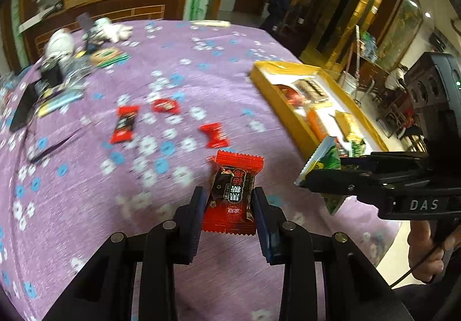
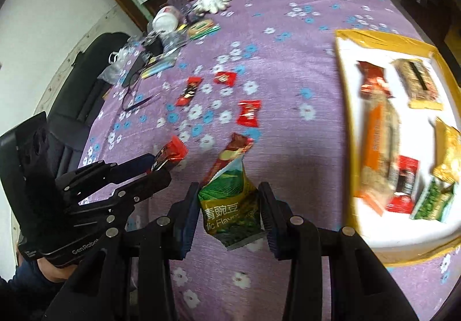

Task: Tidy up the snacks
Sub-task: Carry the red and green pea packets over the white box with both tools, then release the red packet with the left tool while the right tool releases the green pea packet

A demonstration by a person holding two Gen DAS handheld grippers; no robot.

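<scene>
Left wrist view: the left gripper (image 1: pixel 229 207) is clamped on a red candy packet (image 1: pixel 232 197), pads pressing both long edges, packet clear of the purple floral tablecloth (image 1: pixel 86 205). Three more red candies (image 1: pixel 213 135) lie loose further out. To the right sits the yellow box (image 1: pixel 291 110), and the right gripper (image 1: pixel 319 174) crosses in front of it with a green packet (image 1: pixel 324 159) in its jaws. My read: both loads are headed for the box, so keep the squeeze steady and let one hand go in first, because they're close together.

Right wrist view: the right gripper (image 2: pixel 229 214) is pinching the green pea packet (image 2: pixel 230 208) across its width, held above the cloth. A long brown-red wrapper (image 2: pixel 230 155) lies just beyond it. This camera looks down into the box (image 2: pixel 374 38), showing its white floor with several snacks already laid inside and bare space at the near corner, which the left view can't show. It also catches the left gripper (image 2: pixel 162 163) from the side, candy (image 2: pixel 171 152) poking out.
</scene>
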